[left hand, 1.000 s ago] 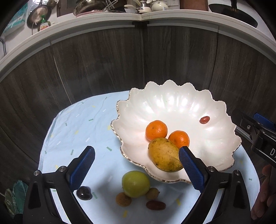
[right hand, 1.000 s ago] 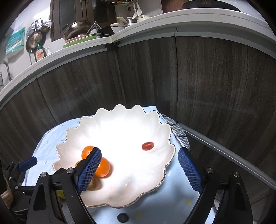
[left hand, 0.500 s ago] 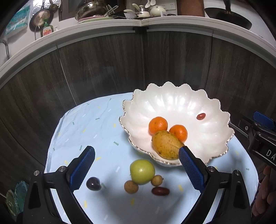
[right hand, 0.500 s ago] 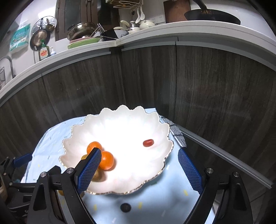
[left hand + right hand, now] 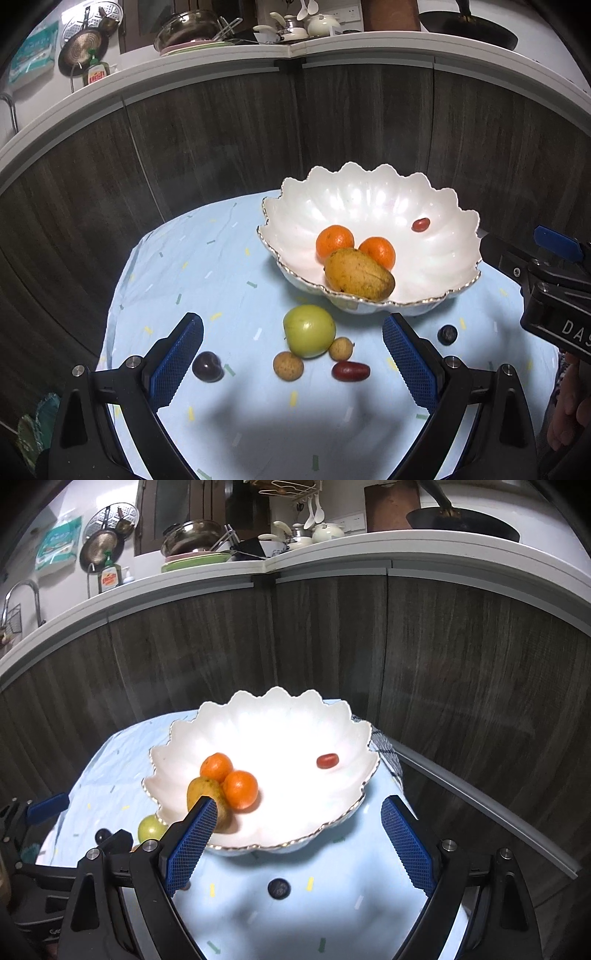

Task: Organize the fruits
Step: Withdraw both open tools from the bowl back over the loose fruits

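Pale blue cloth with confetti flecks covers the round surface (image 5: 207, 266), backed by dark wood-grain cabinet panels (image 5: 207, 147). On it, toward 1 o'clock in the left wrist view, sits the glossy white scalloped bowl (image 5: 369, 199) with its thin gilt rim. Inside it: a speckled yellow mango (image 5: 358, 274) lying against the near wall, two dimpled mandarins (image 5: 334, 240) touching it behind, and a small red date (image 5: 420, 224) alone at 2 o'clock. On the cloth just below the bowl, a smooth green apple (image 5: 309, 331), two rough tan longans (image 5: 288, 365), another date, a dark plum (image 5: 207, 366). Left claw (image 5: 293, 363) gapes wide, holding nothing. Right claw (image 5: 295, 843) equally spread, nothing between its ribbed blue pads.
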Motion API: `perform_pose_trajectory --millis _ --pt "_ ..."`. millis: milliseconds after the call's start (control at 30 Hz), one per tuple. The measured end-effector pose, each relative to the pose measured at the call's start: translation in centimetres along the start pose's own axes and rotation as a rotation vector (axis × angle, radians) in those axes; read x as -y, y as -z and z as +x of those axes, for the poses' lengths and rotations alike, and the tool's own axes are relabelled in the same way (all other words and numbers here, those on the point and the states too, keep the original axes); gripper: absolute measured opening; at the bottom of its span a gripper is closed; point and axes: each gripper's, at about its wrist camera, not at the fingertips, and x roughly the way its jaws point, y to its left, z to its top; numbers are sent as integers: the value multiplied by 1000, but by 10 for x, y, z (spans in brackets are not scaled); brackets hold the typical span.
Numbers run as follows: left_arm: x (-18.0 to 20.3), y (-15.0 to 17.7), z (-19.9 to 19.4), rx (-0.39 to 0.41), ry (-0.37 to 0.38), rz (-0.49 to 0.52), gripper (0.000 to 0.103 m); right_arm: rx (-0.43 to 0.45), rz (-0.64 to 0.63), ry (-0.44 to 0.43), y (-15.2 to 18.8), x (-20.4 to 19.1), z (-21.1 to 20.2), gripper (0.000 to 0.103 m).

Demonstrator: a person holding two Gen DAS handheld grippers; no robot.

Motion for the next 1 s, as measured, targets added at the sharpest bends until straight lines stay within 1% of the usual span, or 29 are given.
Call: perform_pose_trajectory --millis 233,400,567,867,1000 --pt "-1 8 -2 11 7 7 99 5 -10 2 8 -3 -4 91" --pt "1 19 -4 45 17 24 99 14 -15 10 13 -4 -5 91" --pt "1 32 -1 64 8 42 99 34 -30 7 20 -8 -4 91" --pt "-6 40 17 38 5 36 99 -15 -47 -12 32 -13 12 91" --pt "-6 43 24 25 6 51 99 -34 -45 -14 36 -14 16 91"
